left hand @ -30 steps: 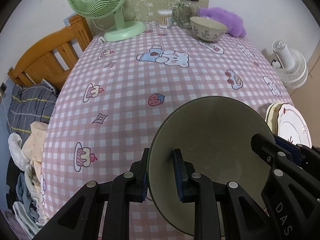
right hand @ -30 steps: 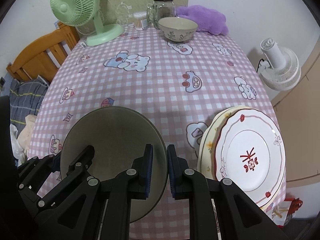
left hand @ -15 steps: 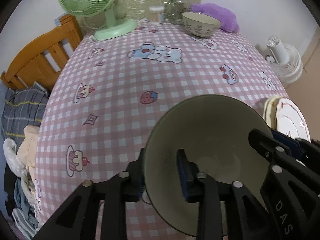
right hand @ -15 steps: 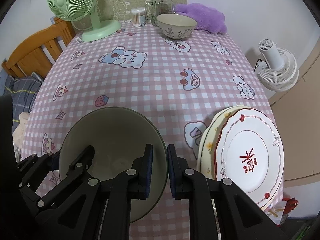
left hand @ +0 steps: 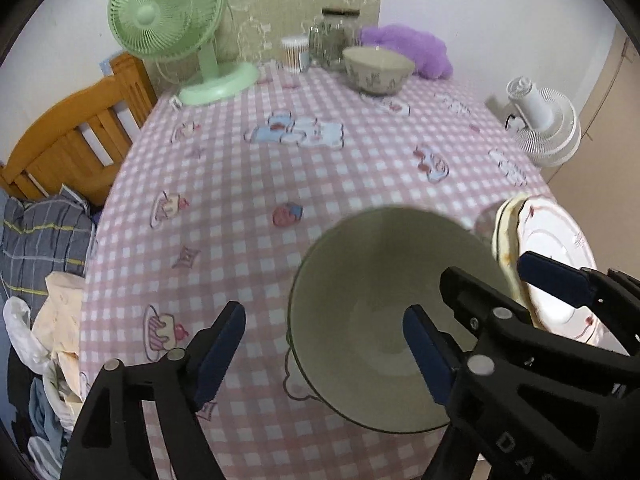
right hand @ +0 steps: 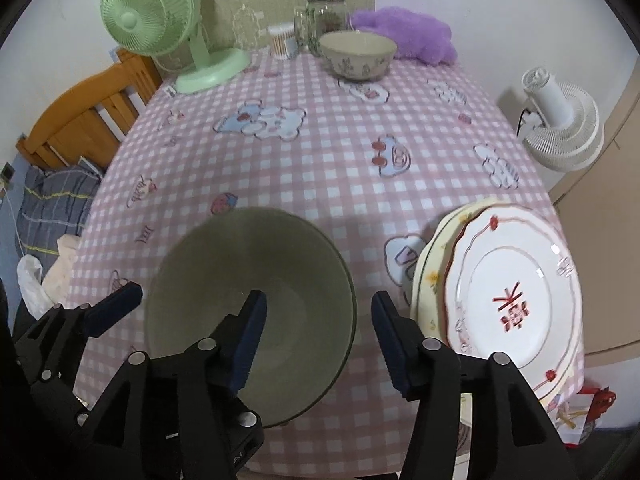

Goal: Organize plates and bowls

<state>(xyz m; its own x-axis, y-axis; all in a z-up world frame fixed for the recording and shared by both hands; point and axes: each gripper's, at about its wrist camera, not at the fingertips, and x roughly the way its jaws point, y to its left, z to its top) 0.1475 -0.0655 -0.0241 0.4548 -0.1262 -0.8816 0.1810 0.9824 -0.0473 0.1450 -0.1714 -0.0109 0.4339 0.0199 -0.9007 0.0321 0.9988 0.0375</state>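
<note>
A large olive-green bowl (left hand: 384, 300) sits on the pink checked tablecloth near the front edge; it also shows in the right wrist view (right hand: 248, 280). My left gripper (left hand: 324, 352) is open, its jaws astride the bowl's left rim. My right gripper (right hand: 318, 340) is open, its jaws astride the bowl's right rim. A stack of plates (right hand: 516, 284), a white one with a red mark on top, lies at the right front; the left wrist view shows it too (left hand: 552, 248). A patterned cream bowl (right hand: 358, 56) stands at the far side.
A green desk fan (right hand: 160, 20), a glass jar (right hand: 326, 12), a cotton swab box (right hand: 282, 42) and a purple plush (right hand: 404, 32) stand at the back. A wooden bed frame (right hand: 80, 120) and clothes lie left of the table. A white fan (right hand: 560, 124) stands right.
Both grippers have opened and let go of the green bowl's rim. The bowl now rests on the table.
</note>
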